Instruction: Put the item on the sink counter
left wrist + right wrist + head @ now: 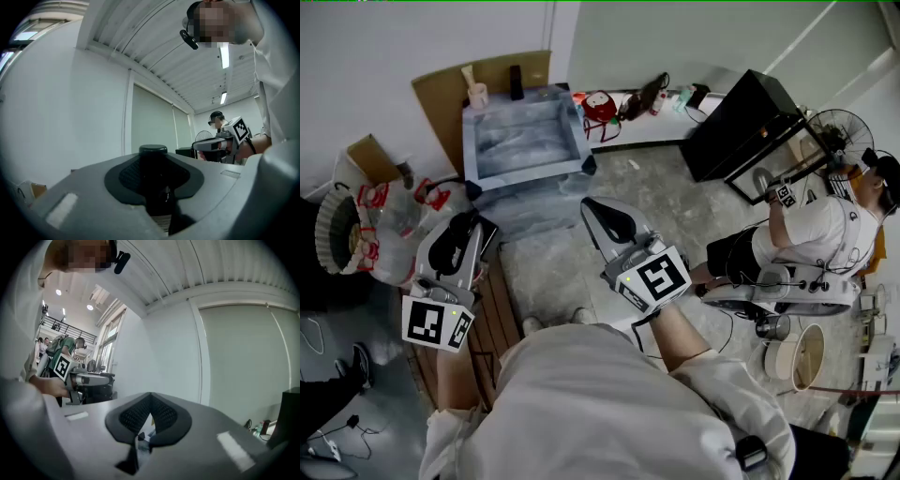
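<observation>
Your left gripper (152,199) jaws clamp a dark capped bottle (153,161): probably stiff, light, slick, so hold mid-body. Right gripper (149,420) jaws together, empty.

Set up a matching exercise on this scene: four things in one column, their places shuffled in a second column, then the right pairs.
Things:
1. dark bottle
2. fan
3. pink cup
4. red object

Places:
A. on the white shelf to the right of the sink
B. gripped in the left tongs
C. at the sink's far left corner
D. at the far right, by the other person

Pairs: 1-B, 2-D, 3-C, 4-A
</observation>
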Demonstrator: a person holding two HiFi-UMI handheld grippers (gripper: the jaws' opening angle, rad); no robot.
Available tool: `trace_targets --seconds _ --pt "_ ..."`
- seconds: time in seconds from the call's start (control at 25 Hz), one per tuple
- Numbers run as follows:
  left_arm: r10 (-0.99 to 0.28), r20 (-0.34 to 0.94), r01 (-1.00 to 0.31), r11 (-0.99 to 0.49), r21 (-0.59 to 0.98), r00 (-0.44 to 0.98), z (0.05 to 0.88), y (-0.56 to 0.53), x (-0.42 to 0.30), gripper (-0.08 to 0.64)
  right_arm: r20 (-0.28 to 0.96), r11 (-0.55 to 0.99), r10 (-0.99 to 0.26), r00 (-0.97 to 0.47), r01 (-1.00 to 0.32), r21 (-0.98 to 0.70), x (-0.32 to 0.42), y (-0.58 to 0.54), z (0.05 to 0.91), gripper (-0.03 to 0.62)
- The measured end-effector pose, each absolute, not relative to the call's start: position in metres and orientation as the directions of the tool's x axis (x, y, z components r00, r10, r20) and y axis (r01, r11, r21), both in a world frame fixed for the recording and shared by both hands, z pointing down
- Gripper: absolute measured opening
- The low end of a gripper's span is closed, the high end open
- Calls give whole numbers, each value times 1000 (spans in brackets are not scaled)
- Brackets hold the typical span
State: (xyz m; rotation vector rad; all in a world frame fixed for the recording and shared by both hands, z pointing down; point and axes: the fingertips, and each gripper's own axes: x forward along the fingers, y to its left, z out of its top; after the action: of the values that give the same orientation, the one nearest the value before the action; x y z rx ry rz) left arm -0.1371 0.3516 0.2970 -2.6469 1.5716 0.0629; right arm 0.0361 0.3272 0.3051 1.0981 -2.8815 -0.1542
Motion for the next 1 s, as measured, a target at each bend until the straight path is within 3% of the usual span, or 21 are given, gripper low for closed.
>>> trace_targets --seconds 1.0 --pt "-873 -61 -875 -483 -27 484 300 338 -140 103 3 743 -667 -745 -666 65 34 313 305 5"
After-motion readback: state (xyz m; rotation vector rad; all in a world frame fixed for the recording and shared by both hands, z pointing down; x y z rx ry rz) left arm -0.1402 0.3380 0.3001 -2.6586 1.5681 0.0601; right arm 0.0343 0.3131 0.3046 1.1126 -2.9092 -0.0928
